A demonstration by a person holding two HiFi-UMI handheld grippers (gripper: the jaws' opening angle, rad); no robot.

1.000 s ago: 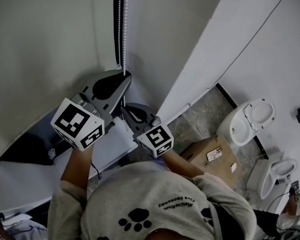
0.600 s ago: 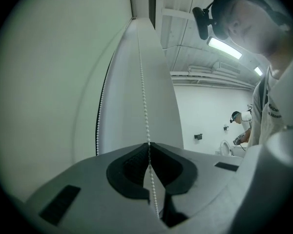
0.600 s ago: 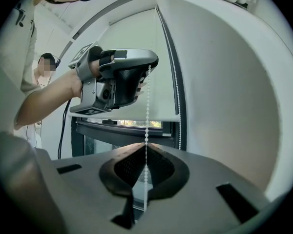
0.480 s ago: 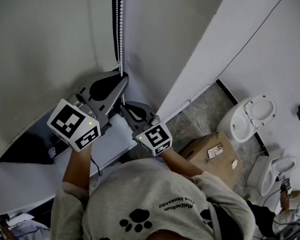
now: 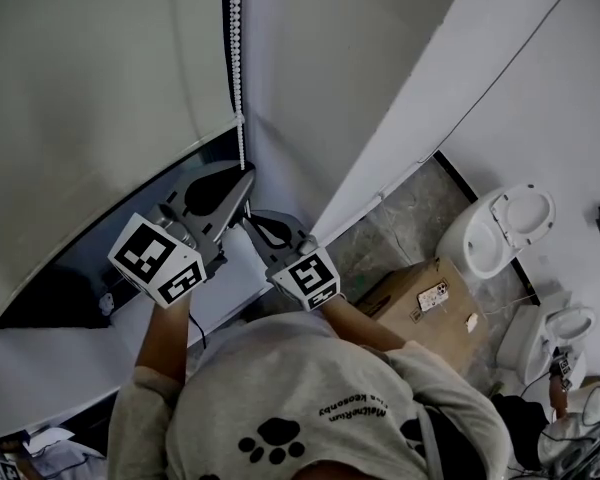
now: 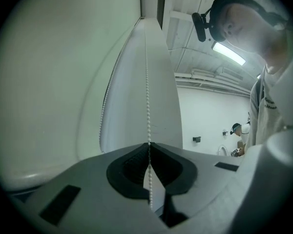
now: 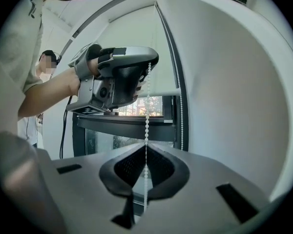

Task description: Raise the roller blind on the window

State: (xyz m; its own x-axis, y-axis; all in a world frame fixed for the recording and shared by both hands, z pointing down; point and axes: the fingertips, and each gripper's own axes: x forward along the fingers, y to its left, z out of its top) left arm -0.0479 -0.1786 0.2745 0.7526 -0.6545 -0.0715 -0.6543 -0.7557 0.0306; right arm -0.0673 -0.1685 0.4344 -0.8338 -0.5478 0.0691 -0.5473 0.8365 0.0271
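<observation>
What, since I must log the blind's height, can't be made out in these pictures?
Blind: its roller is cut off by the head view's top edge.
Bead chain: its lower loop is hidden behind the right gripper in that gripper's view.
Cardboard box: its label print is too small in the head view.

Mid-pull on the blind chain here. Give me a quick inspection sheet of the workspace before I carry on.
Surface: marbled floor; no table.
Job's things: roller blind partly up, glass strip showing; bead chain hangs at its right edge.
Clutter: cardboard box, two toilets on the floor.
Grippers: left gripper above, jaws have just been closing on the chain; right gripper below, shut on the same strand.
Cables: black cable trailing from the left gripper.
Surroundings: white walls; another person behind.
</observation>
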